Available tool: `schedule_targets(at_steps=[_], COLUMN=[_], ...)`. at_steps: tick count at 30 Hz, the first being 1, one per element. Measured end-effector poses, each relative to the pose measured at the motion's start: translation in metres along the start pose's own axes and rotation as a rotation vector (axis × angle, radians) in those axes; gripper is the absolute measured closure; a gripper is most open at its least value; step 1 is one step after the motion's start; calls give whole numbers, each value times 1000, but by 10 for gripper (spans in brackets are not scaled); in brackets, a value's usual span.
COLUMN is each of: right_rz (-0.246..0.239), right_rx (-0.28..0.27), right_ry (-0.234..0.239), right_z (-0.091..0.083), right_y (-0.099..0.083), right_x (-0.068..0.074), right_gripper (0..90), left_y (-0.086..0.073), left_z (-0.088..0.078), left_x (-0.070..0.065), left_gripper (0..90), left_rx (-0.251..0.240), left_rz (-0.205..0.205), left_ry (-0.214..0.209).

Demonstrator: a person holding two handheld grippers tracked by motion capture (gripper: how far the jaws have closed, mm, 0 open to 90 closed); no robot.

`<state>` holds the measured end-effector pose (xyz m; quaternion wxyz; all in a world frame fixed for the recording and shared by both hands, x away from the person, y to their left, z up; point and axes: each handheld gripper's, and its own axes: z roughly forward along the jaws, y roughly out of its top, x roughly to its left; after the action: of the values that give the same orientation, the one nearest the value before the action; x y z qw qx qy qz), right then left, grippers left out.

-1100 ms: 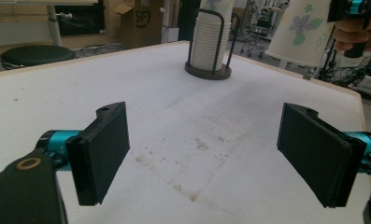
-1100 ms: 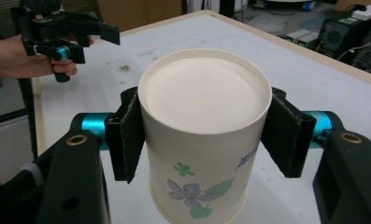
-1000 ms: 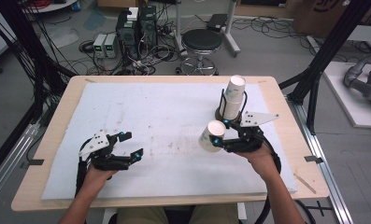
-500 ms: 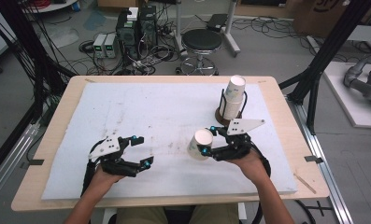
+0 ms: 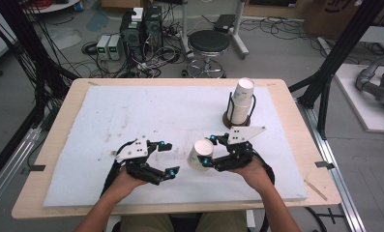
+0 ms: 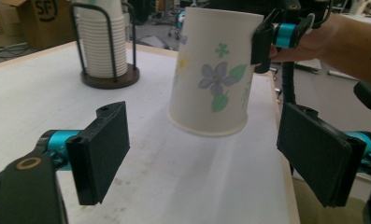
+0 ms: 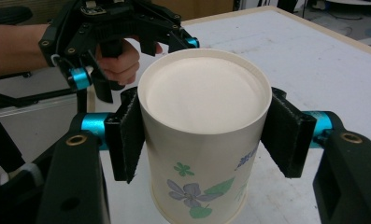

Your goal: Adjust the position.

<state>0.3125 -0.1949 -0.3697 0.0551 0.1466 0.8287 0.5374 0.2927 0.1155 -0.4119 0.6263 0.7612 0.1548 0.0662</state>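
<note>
1. Near the front middle of the bench (image 5: 73, 203), the right gripper (image 5: 208, 151) pinches a paper cup (image 5: 199, 154), one jaw on each side of the wall just under the rim. Cup is off the white mat, tilted, mouth toward the person and base toward the left.
2. Left gripper (image 5: 166, 157) sits just left of the cup, jaws spread wide, nothing between them. In the left gripper view the cup (image 6: 213, 70) hangs ahead of the open left gripper (image 6: 216, 158), base down and apart from both pads.
3. Step in hand looks like a handover, or a two-gripper hold on the cup. Judgement only.
4. To do it well: keep the right pinch light. The cup (image 7: 204, 135) in the right gripper view is thin-walled, so squeezing harder would likely oval the rim.
5. Bring the left gripper level with the lower half of the cup, below the right gripper's pads, so the two do not collide.
6. Centre the cup between the left pads before closing; an off-centre close would push it sideways out of the right grip.
7. Close the left gripper slowly until both pads touch, then loosen the right gripper (image 7: 199, 137).
8. Stay clear of the cup stack in its holder (image 5: 239, 104), far right on the bench, well apart from the hands.
</note>
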Motion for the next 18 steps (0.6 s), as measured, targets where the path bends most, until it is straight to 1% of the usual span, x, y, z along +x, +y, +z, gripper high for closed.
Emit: schedule_targets(at_steps=[2,7,9,11,13,15,18], right_rz=[-1,-3,-5,-6,-8,-10,-11], right_rx=[0,5,4,6,11,6,0], right_ry=[1,8,14,19,25,28,40], right_z=[1,3,4,5,5,6,6], right_y=[0,3,3,4,5,6,7], right_x=[0,2,2,3,4,5,5], right_gripper=[371,371,371,371,371,371,371], left_y=[1,1,1,0,0,0,0], left_z=[7,21,26,29,32,34,37], left_x=[-1,-3,-4,-3,-3,-4,-3], left_gripper=[165,163,163,162,163,163,168], left_rx=[10,18,25,23,18,16,17], left_rz=[7,2,6,-3,3,3,4], left_ry=[-8,-28,-24,-28,-42,-46,-62])
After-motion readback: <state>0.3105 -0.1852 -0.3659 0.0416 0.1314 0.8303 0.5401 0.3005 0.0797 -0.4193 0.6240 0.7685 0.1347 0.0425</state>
